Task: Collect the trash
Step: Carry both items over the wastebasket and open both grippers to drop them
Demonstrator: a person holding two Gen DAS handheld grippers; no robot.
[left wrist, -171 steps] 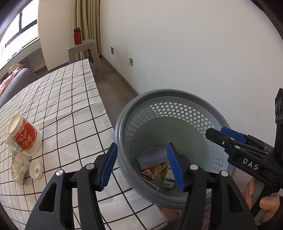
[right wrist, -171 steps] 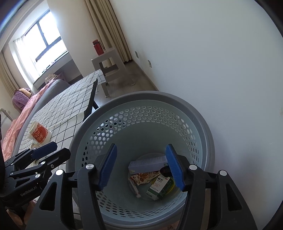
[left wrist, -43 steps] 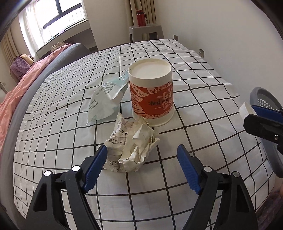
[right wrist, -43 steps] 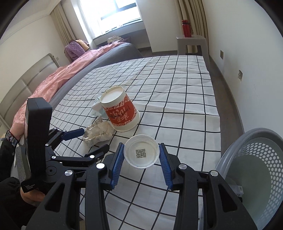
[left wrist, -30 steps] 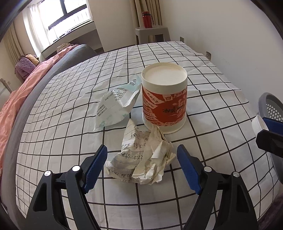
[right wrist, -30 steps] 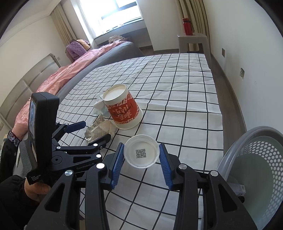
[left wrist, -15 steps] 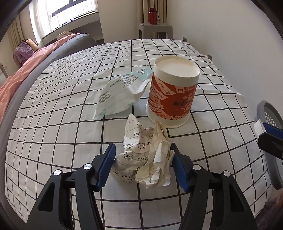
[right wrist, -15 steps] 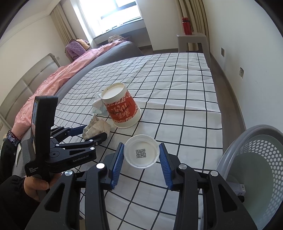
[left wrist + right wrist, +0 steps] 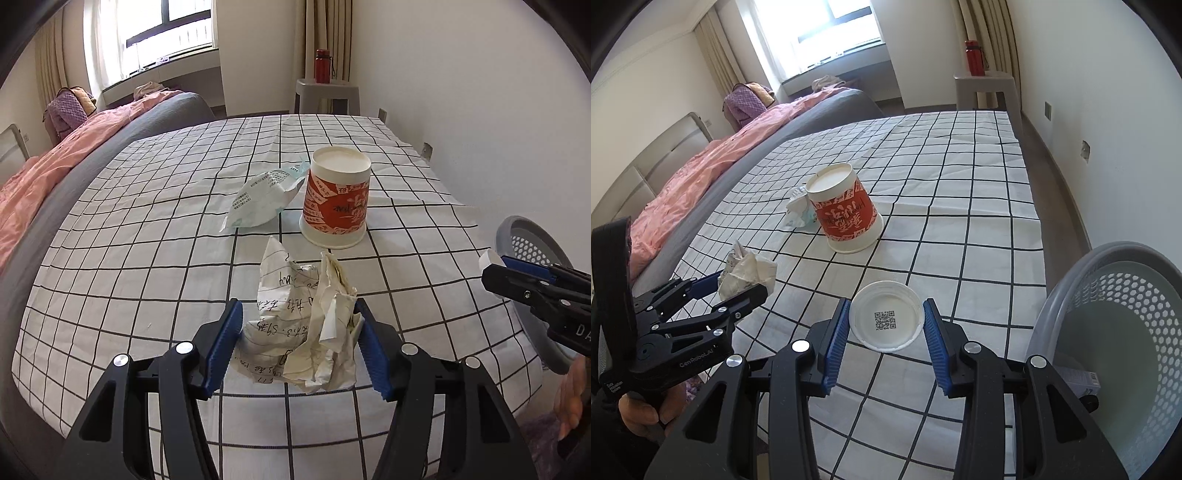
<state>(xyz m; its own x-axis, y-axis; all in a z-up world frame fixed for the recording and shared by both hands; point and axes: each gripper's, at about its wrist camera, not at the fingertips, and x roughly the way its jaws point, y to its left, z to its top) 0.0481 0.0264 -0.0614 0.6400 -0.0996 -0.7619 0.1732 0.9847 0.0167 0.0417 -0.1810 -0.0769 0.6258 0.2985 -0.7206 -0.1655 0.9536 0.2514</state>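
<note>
My left gripper (image 9: 297,338) is shut on a crumpled wad of written paper (image 9: 301,328) and holds it just above the checked bedcover; the wad also shows in the right wrist view (image 9: 748,271). My right gripper (image 9: 885,326) is shut on a white plastic lid (image 9: 885,320) with a QR code, held above the bed's near edge. An upside-down red and white paper cup (image 9: 338,197) stands on the cover. A pale crumpled wrapper (image 9: 264,199) lies to its left. The grey perforated trash basket (image 9: 1123,332) stands at the right, beside the bed.
The bed with the checked cover (image 9: 147,221) fills the middle. A pink quilt (image 9: 701,173) lies at its left. A grey stool (image 9: 327,94) with a red bottle (image 9: 322,65) stands at the far end. The white wall (image 9: 480,92) is on the right.
My left gripper has closed on the paper wad and lifted it slightly. Since the earliest frames both grippers swung from the basket to the bed, and the right gripper took the lid.
</note>
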